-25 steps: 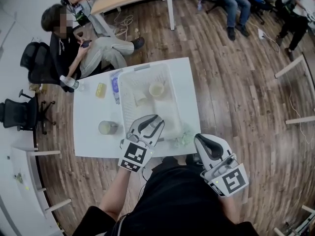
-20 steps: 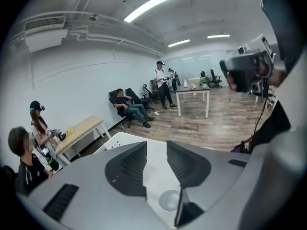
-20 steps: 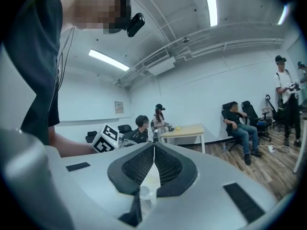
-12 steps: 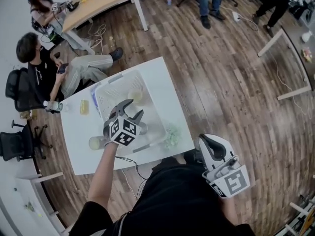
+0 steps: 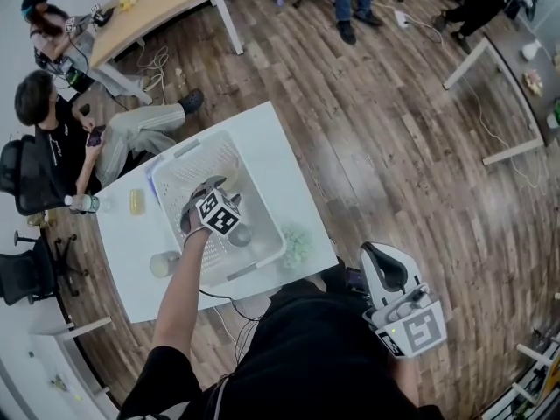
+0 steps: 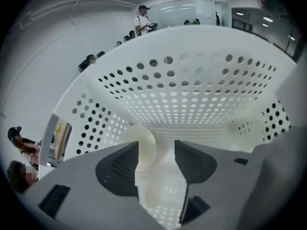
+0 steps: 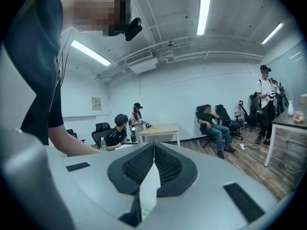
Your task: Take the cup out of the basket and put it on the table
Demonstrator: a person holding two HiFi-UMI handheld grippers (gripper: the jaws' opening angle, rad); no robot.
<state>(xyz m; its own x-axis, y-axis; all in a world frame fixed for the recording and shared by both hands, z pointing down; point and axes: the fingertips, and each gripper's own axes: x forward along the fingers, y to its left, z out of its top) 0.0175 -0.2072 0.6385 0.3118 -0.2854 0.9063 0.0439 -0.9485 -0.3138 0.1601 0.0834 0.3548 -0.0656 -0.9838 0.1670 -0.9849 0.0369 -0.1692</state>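
My left gripper (image 6: 157, 146) is down inside the basket (image 6: 192, 80), its jaws moderately apart and holding nothing. The cream cup (image 6: 147, 147) lies on its side on the basket floor just ahead of the tips, its round face turned toward me. It sits in the gap but off to the left, with part of it behind the left jaw's tip. I cannot tell whether that jaw touches it. The perforated basket wall curves round behind the cup.

In the head view my bare left forearm reaches forward and up from my body. The left gripper (image 5: 213, 198) hangs over the middle of the basket (image 5: 188, 151) with its marker cube facing up. I cannot pick the cup out there.

The basket stands on the white table (image 5: 271, 147). A second cup (image 5: 163, 263) stands on the table just beside the basket's left side. A green crumpled thing (image 5: 297, 245) lies by the basket's right corner.

My right gripper (image 7: 154, 150) has its jaws pressed together on nothing. In the head view the right gripper (image 5: 383, 261) is held back at my right side, off the table and well apart from the basket, over the wooden floor (image 5: 394, 129).
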